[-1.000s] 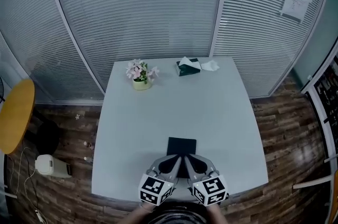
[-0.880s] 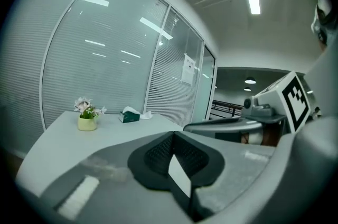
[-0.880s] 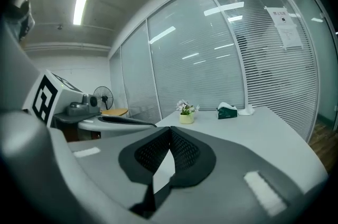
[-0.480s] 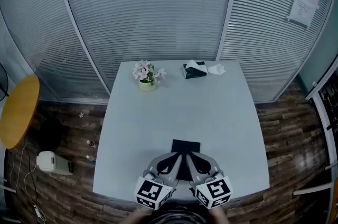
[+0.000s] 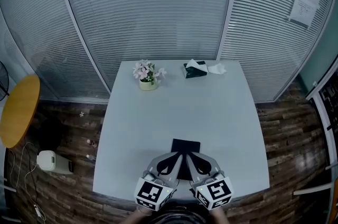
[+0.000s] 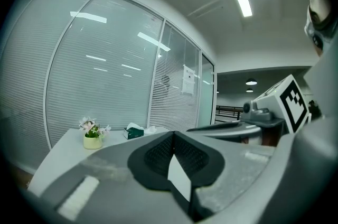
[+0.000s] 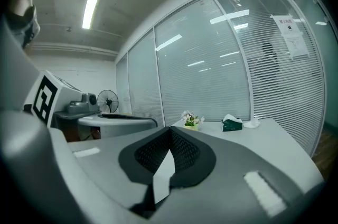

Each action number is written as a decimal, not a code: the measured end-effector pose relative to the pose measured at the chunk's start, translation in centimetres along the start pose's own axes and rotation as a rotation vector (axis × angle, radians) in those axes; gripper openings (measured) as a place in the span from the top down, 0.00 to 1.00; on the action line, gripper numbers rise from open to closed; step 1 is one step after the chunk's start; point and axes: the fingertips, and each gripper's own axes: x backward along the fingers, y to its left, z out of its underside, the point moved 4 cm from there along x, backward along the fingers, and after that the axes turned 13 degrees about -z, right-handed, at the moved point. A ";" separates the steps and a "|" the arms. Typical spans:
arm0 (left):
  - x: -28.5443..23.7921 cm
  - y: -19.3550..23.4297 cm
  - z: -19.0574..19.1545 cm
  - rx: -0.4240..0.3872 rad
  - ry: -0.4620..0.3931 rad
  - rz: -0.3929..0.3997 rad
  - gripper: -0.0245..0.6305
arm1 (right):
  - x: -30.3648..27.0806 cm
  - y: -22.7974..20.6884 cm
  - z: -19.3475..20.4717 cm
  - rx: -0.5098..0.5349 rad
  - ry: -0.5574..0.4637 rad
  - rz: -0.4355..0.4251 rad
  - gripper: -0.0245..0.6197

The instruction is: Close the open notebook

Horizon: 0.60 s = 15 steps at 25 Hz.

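Notebook [image 5: 185, 146] lies flat, apparently closed, near tabletop [image 5: 211, 106] front edge. Left hand-held gripper [image 5: 176, 158] and right hand-held gripper [image 5: 187, 158] both clenched, empty, above its near end. Risk: descending tips could shove it askew.

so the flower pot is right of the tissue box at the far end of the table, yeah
No: the flower pot stands left of the tissue box, not right. Both are at the far end of the table. The head view shows it.
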 end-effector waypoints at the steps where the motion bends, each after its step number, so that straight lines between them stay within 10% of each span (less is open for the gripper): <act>1: 0.0 0.0 0.0 -0.006 0.000 -0.003 0.96 | 0.0 0.0 0.0 0.000 0.001 0.000 0.96; 15: 0.3 0.4 -0.2 -0.059 0.003 -0.034 0.96 | -0.1 0.2 0.3 0.012 0.020 -0.013 0.96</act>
